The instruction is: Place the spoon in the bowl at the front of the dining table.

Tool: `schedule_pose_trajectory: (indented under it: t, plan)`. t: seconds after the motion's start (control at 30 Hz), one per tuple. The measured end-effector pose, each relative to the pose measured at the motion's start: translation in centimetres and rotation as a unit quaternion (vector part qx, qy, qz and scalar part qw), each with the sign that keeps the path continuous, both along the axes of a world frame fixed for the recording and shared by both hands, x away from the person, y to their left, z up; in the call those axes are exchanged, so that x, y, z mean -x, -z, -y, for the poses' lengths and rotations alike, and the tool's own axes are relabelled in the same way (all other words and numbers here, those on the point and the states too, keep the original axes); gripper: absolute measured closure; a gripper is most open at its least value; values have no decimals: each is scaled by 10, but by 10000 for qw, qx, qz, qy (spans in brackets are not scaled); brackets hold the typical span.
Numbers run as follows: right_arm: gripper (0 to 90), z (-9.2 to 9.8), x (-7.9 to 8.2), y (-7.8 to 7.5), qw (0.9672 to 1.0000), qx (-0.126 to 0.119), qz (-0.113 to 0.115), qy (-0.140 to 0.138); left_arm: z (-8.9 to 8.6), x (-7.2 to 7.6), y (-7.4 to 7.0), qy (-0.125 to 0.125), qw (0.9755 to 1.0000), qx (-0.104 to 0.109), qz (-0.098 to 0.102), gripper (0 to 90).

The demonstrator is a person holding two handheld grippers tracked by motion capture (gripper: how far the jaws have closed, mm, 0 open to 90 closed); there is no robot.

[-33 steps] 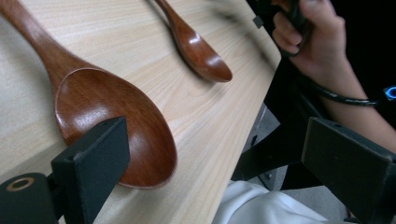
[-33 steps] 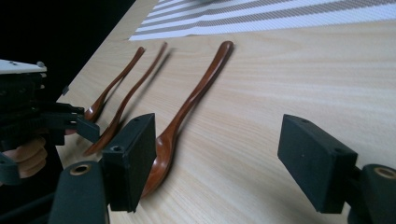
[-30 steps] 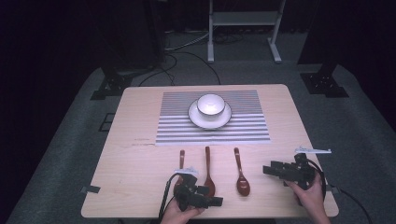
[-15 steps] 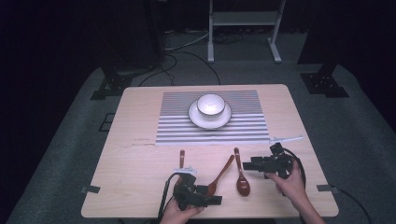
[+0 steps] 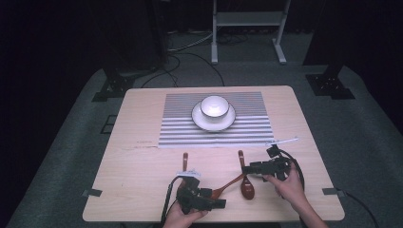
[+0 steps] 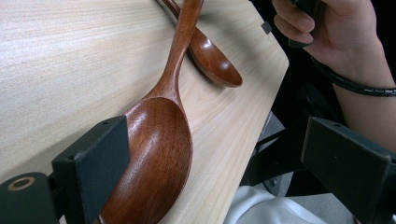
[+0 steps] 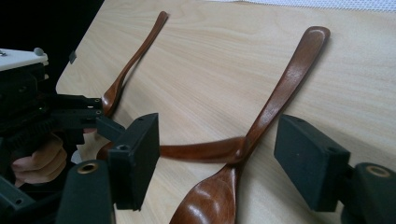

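Three dark-brown, glossy wooden spoons lie on my table's near half. Leftmost spoon (image 5: 185, 160) rests apart, beside my left gripper (image 5: 219, 204), whose jaws stand wide around the bowl of the middle spoon (image 6: 159, 144) without pressing it. Its handle slants right across the right spoon (image 5: 246, 183). My right gripper (image 5: 245, 169), jaws just narrowing yet still apart, straddles that spoon's handle.

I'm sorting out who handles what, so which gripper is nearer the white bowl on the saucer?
Right. The right gripper sits below and slightly right of the white bowl, past the striped mat; the left gripper is lower, at the table's near edge.
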State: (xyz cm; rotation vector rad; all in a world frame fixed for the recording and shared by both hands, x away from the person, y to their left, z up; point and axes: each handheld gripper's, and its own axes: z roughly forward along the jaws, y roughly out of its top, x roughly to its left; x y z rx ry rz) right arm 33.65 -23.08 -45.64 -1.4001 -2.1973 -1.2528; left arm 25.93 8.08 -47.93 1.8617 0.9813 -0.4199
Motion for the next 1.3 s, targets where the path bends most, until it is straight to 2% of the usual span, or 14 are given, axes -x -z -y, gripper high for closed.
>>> schedule_pose_trajectory:
  t: [0.17, 0.2, 0.3, 0.43, 0.57, 0.7, 0.73, 0.8, 0.9, 0.97, 1.03, 1.17, 1.3]
  plan:
    - [367, -1, -2, 3, 9999, 123, -55, 30, 0, 0, 0, -5, 10000, -9, 26, 68]
    - [399, 0, -2, 4, 9999, 85, -94, 26, 0, 0, 0, 0, 10000, -11, 29, 68]
    - [413, 0, -2, 5, 9999, 73, -99, 39, 1, 1, 0, 15, 10000, -29, 49, 68]
    - [490, -4, -5, 5, 9999, 110, -90, 84, 1, 1, 0, 18, 10000, -29, 52, 69]
    - [621, -8, -5, 6, 9998, 158, -80, 54, 1, 1, 0, 17, 10000, -29, 61, 69]
    - [671, -7, -4, 6, 9998, 135, -120, 89, 0, 0, 0, -7, 10000, -13, 32, 73]
    - [669, -7, -4, 6, 9998, 127, -127, 90, -1, 1, 0, -17, 10000, -39, 62, 98]
    - [641, -6, -4, 7, 9997, 42, -225, 75, -1, 1, 1, -35, 10000, -4, 30, 110]
    - [643, -6, -3, 8, 9996, 21, -256, 82, 0, 1, 0, -22, 10000, -37, 23, 110]
    - [673, -5, -2, 8, 9996, -14, -277, 98, 0, 1, 0, -23, 10000, -32, 26, 110]
    - [705, -1, -2, 8, 9992, -150, -333, 150, 0, 1, 0, -5, 10000, -55, 34, 110]
    - [758, 3, 0, 10, 9988, -217, -372, 222, 1, 1, 0, -3, 10000, -55, 34, 109]
    - [796, 7, 0, 11, 9972, -511, -442, 325, 0, 1, 0, 6, 10000, -50, 14, 109]
